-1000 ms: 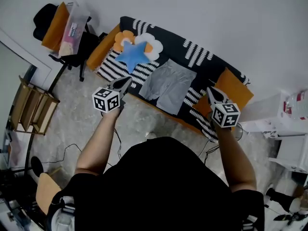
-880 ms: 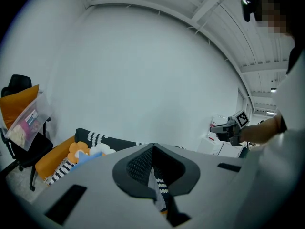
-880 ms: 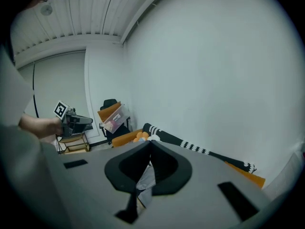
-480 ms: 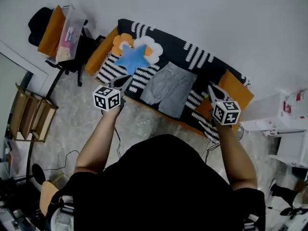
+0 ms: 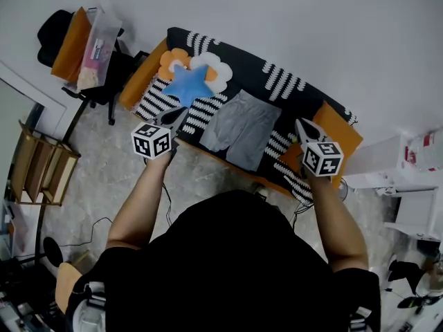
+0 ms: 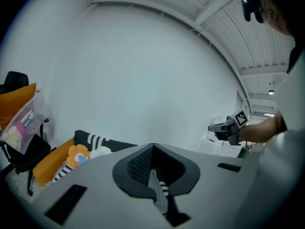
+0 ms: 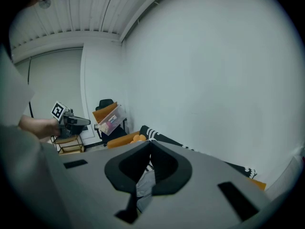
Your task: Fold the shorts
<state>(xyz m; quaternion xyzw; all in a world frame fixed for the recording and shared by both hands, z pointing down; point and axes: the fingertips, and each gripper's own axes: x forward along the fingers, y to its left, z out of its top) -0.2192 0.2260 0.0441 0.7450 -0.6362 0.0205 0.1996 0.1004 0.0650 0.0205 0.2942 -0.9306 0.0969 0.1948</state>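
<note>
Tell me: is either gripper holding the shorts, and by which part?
Nothing is held. The left gripper and right gripper are both shut and empty; the shorts lie spread on the sofa, untouched.

A low orange couch (image 5: 143,79), or possibly a daybed, stood against the white wall; a black throw (image 5: 252,71) with white striped bands covered its seat; grey shorts (image 5: 242,128) lay spread flat near the middle of the throw; at the left end sat an orange-and-white flower cushion (image 5: 216,66), with a blue star cushion (image 5: 188,84) resting partly over it.
</note>
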